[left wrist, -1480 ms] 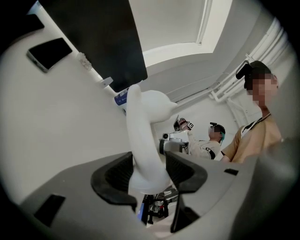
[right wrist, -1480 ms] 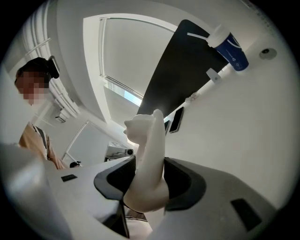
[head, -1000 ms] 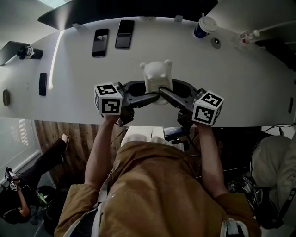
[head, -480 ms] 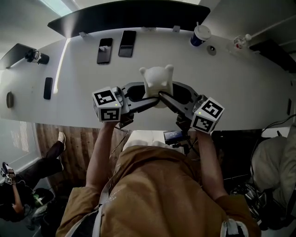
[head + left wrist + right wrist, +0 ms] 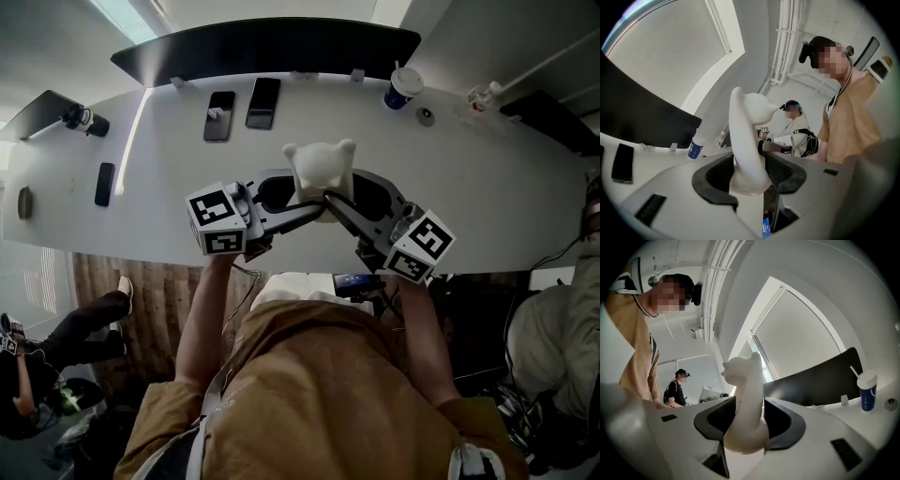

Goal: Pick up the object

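A white animal-shaped figurine (image 5: 321, 171) with two ears stands upright over the near part of the white table (image 5: 141, 220). My left gripper (image 5: 312, 206) reaches in from the left and my right gripper (image 5: 330, 200) from the right, and both are shut on its lower body. In the left gripper view the figurine (image 5: 746, 140) rises between the dark pads of the left gripper (image 5: 750, 177), which press on both its sides. The right gripper view shows the figurine (image 5: 749, 397) pinched the same way by the right gripper (image 5: 749, 423). Its base is hidden by the jaws.
Two dark phones (image 5: 219, 115) (image 5: 262, 102) lie at the back of the table, a third (image 5: 104, 184) at the left. A lidded cup (image 5: 403, 86) with a straw stands back right, near a dark monitor (image 5: 272, 47). Another person (image 5: 23, 394) sits low left.
Both grippers stay clamped on the figurine. The head view has tilted, so the table's far edge and the monitor show more; the right marker cube sits a little lower.
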